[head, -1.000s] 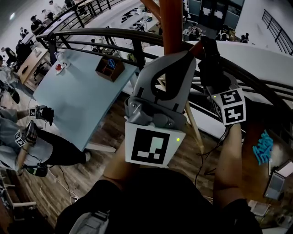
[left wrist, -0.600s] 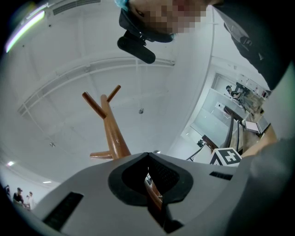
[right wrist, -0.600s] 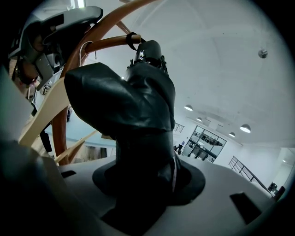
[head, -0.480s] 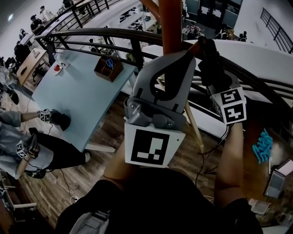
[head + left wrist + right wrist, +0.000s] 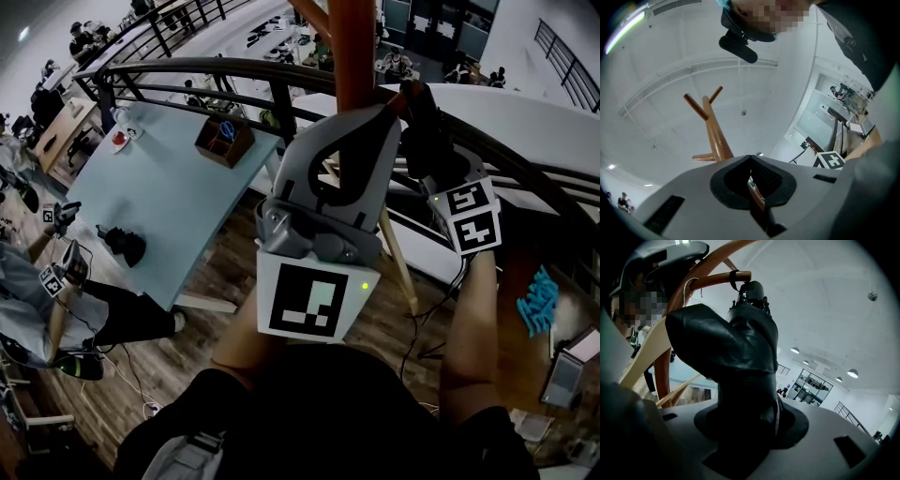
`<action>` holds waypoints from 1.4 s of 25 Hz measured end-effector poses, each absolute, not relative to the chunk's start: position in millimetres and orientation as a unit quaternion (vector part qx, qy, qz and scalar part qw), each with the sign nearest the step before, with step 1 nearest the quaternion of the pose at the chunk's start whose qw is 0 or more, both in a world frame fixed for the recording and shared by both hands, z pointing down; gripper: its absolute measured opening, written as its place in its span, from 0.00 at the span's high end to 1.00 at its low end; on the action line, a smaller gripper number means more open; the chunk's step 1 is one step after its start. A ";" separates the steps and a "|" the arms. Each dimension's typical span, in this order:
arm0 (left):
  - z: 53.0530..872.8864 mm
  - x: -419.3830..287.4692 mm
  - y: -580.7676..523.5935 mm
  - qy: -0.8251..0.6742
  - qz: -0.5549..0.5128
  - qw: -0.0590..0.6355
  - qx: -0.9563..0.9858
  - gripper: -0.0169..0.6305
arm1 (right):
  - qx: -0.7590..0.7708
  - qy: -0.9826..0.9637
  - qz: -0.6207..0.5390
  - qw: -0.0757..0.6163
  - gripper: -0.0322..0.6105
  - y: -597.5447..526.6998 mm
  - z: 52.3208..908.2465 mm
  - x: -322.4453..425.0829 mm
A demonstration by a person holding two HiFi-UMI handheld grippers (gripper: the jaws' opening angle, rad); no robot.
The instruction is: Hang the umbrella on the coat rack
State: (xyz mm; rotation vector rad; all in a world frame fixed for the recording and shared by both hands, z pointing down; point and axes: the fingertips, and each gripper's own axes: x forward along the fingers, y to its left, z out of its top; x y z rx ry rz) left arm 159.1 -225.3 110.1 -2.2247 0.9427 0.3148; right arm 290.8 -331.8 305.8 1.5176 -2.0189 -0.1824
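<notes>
Presently, right gripper (image 5: 750,427) clamps umbrella (image 5: 736,348), strap (image 5: 735,278) seemingly over peg (image 5: 715,281); left gripper (image 5: 752,187) clamps coat rack (image 5: 715,131) — likely next: ease open, let it hang.

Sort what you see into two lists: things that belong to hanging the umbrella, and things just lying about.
Belong to the job:
- umbrella, held in the right gripper
- coat rack, with the umbrella's strap looped over a peg

Just lying about:
- blue table
- wooden box on it
- cup
- railing
</notes>
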 end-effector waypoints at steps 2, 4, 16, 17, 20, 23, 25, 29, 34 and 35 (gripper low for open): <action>111.7 157.9 -225.2 0.364 0.119 0.344 -0.857 0.96 | 0.570 -0.762 -0.068 0.300 0.60 -330.2 308.1 288.8; 114.2 156.4 -226.0 0.366 0.117 0.342 -0.858 0.96 | 0.568 -0.764 -0.066 0.299 0.60 -329.1 311.2 286.5; 123.4 148.1 -227.6 0.373 0.104 0.328 -0.862 0.96 | 0.554 -0.772 -0.058 0.307 0.60 -319.9 326.6 271.0; 124.3 146.6 -228.2 0.374 0.103 0.327 -0.862 0.96 | 0.553 -0.773 -0.058 0.307 0.60 -319.7 327.9 268.9; 126.4 144.1 -228.8 0.376 0.103 0.324 -0.862 0.96 | 0.546 -0.776 -0.059 0.310 0.60 -318.0 331.7 264.3; 129.6 144.6 -228.8 0.376 0.100 0.323 -0.863 0.96 | 0.537 -0.780 -0.061 0.314 0.60 -315.3 337.1 260.8; 131.9 145.1 -229.4 0.376 0.099 0.321 -0.864 0.96 | 0.530 -0.784 -0.063 0.318 0.60 -314.2 340.9 257.8; 134.2 146.6 -231.2 0.376 0.097 0.319 -0.864 0.96 | 0.519 -0.789 -0.065 0.323 0.60 -311.8 346.7 253.3; 136.5 147.8 -231.1 0.375 0.099 0.318 -0.865 0.96 | 0.507 -0.793 -0.072 0.330 0.60 -307.8 352.6 248.2; 137.2 148.8 -231.2 0.374 0.098 0.318 -0.866 0.96 | 0.502 -0.795 -0.074 0.333 0.60 -306.4 353.9 246.6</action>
